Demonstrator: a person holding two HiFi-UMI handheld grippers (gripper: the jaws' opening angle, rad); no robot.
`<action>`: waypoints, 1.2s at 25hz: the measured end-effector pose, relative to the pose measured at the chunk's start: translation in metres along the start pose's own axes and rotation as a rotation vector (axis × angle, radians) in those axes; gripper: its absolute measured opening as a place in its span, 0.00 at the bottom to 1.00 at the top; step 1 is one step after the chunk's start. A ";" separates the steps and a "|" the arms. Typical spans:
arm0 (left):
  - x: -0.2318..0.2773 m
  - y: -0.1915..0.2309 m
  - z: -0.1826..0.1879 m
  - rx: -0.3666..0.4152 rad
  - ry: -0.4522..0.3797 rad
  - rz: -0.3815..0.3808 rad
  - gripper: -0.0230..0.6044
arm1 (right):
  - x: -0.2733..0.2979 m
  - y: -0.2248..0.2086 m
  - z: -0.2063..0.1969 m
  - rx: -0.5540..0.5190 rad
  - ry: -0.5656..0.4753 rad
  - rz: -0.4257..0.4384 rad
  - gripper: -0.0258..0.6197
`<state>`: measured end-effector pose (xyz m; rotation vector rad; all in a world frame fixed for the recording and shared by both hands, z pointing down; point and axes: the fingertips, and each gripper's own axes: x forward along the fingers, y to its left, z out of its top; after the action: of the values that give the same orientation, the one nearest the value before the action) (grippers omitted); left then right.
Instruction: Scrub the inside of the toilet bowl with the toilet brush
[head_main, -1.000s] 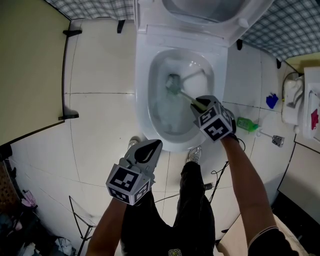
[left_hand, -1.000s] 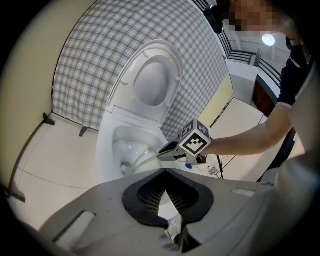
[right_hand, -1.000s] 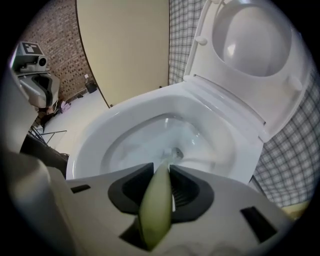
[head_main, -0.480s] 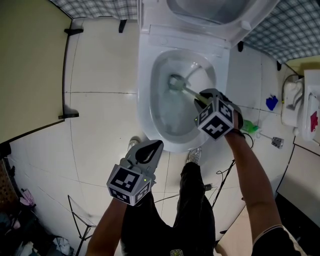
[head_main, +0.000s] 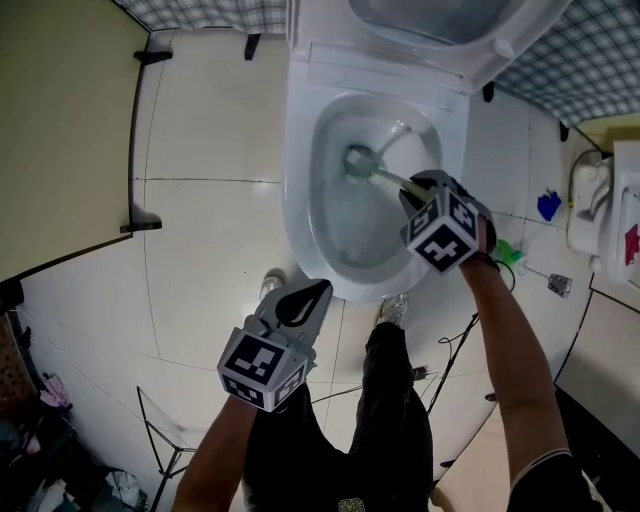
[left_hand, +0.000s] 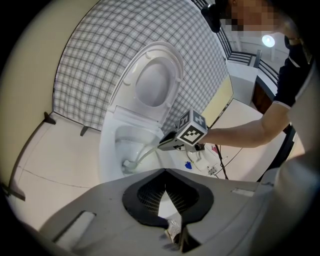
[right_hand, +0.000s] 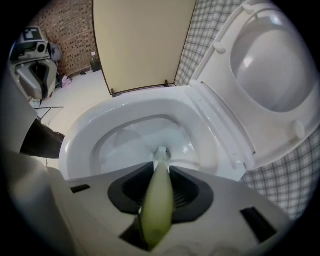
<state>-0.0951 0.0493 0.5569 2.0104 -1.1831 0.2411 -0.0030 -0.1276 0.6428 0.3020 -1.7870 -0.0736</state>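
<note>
Looks like the right gripper (head_main: 413, 195) has slid a touch toward the right rim and rolled since a second back. That's nudged the brush head (head_main: 358, 160) up toward the back wall of the toilet bowl (head_main: 300, 215). The left gripper (head_main: 303, 302) hasn't budged.

The right jaws are clamped on the pale green handle (right_hand: 157, 200) of the toilet brush (head_main: 385, 178). It runs straight out from between the pads and down into the bowl, with the bristles low on the back slope. The left jaws are closed on nothing, hanging over the floor in front of the bowl.

To do this bit well, I reckon I keep the grip firm so the handle can't twist. I'd press the bristles onto the porcelain and sweep round the whole wall, up under the rim too, not just stir the water. Slow enough not to splash.
</note>
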 end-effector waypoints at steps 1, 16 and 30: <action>0.000 -0.003 0.001 0.000 -0.001 -0.006 0.05 | -0.009 0.000 -0.003 -0.021 0.001 -0.009 0.22; 0.010 -0.018 -0.008 0.007 0.023 -0.020 0.05 | 0.000 0.014 -0.010 0.020 -0.015 0.037 0.22; 0.046 -0.071 0.005 0.063 0.040 -0.087 0.05 | -0.107 0.052 -0.072 0.253 -0.180 0.134 0.22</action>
<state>-0.0133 0.0347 0.5397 2.0961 -1.0725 0.2769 0.0802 -0.0438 0.5693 0.3643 -1.9935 0.2291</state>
